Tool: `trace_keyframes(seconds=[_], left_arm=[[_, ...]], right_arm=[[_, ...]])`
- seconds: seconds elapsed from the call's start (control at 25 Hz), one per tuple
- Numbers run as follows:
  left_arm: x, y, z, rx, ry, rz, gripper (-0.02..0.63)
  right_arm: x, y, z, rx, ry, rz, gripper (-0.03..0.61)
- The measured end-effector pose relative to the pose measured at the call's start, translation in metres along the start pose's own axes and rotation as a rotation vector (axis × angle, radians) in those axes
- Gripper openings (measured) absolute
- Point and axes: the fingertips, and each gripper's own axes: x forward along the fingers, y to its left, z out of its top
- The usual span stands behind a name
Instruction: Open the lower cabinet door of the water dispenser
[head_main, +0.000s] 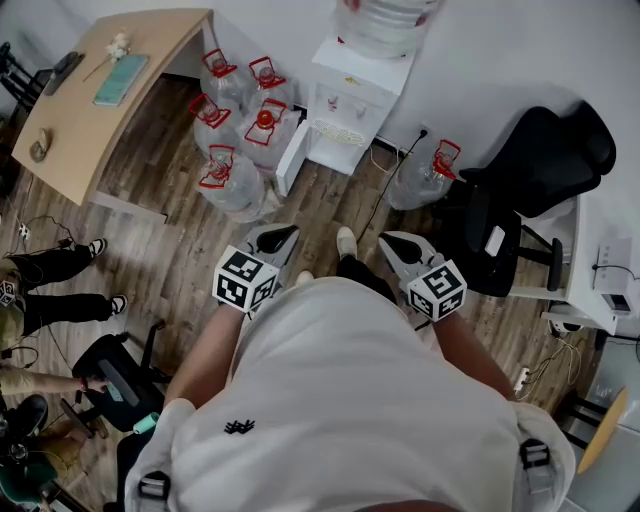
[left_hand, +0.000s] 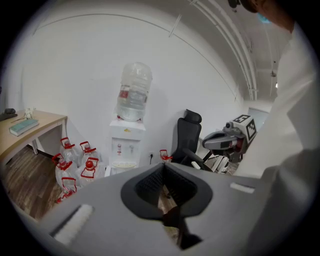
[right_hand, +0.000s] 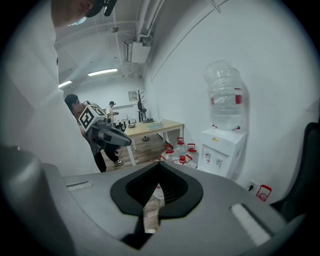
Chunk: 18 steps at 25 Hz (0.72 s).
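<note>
The white water dispenser (head_main: 352, 100) stands against the far wall with a big clear bottle (head_main: 385, 22) on top. A white panel (head_main: 291, 157) juts out from its lower left, like a lower door swung open. Both grippers hang low in front of me, well short of the dispenser and touching nothing. My left gripper (head_main: 274, 240) is shut and empty, and so is my right gripper (head_main: 398, 247). The left gripper view shows the dispenser (left_hand: 125, 147) far beyond the jaws of the left gripper (left_hand: 163, 168). In the right gripper view the dispenser (right_hand: 223, 150) also lies far beyond the right gripper (right_hand: 160, 165).
Several clear jugs with red caps (head_main: 235, 130) crowd the floor left of the dispenser, and one jug (head_main: 425, 175) stands to its right. A black office chair (head_main: 520, 190) is at the right and a wooden desk (head_main: 100, 90) at the left. A person's legs (head_main: 60, 285) reach in at the left.
</note>
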Motion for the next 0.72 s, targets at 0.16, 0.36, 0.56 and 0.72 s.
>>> trace_keyframes(seconds=[0.16, 0.36, 0.56, 0.72], left_arm=[[-0.001, 0.003, 0.001, 0.0, 0.0, -0.002, 0.055], [-0.004, 0.005, -0.003, -0.005, 0.004, 0.001, 0.055], [-0.009, 0.009, -0.006, -0.011, 0.005, 0.005, 0.055], [-0.01, 0.012, -0.007, -0.008, 0.005, 0.007, 0.055]], right_arm=[[0.003, 0.001, 0.002, 0.0, -0.002, 0.001, 0.001], [0.005, 0.005, 0.003, -0.007, 0.001, 0.012, 0.002], [0.011, 0.01, 0.006, -0.017, 0.007, 0.021, 0.002], [0.015, 0.012, 0.009, -0.026, 0.006, 0.032, 0.002]])
